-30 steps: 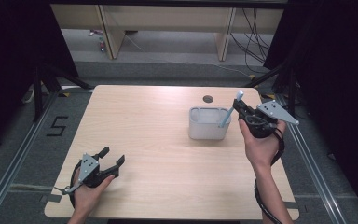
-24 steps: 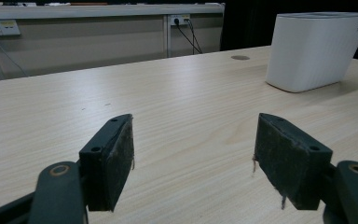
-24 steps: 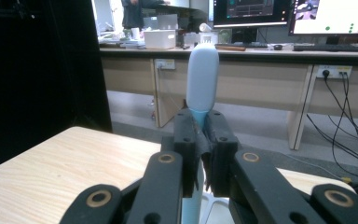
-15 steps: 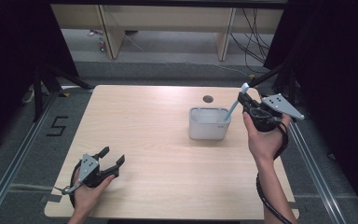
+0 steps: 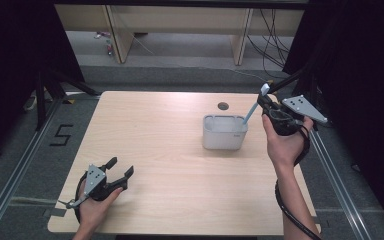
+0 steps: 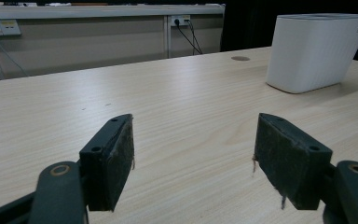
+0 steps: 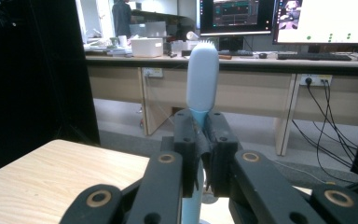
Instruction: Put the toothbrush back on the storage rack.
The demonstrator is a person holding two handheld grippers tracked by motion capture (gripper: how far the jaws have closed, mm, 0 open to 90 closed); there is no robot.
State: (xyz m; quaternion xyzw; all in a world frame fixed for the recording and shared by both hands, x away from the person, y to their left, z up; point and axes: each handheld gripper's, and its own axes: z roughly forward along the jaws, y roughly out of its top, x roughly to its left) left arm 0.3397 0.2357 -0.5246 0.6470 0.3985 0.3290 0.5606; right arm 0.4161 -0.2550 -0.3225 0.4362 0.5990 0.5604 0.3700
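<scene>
Toothbrush [image 7: 202, 74] is clamped between the right gripper's [image 5: 266, 106] jaws, over the table's [image 5: 170, 140] far right, its lower end hanging beside the white holder's [image 5: 224, 132] right rim. Its long axis tilts, head up and to the far right. Left gripper [image 5: 120, 167] rests near the table's near left edge, jaws wide and empty, with bare tabletop between it and the holder.

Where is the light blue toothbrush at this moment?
In the high view the toothbrush is at the table's right side, clamped in the right claw, slanting above the right rim of the white container, head up.
</scene>
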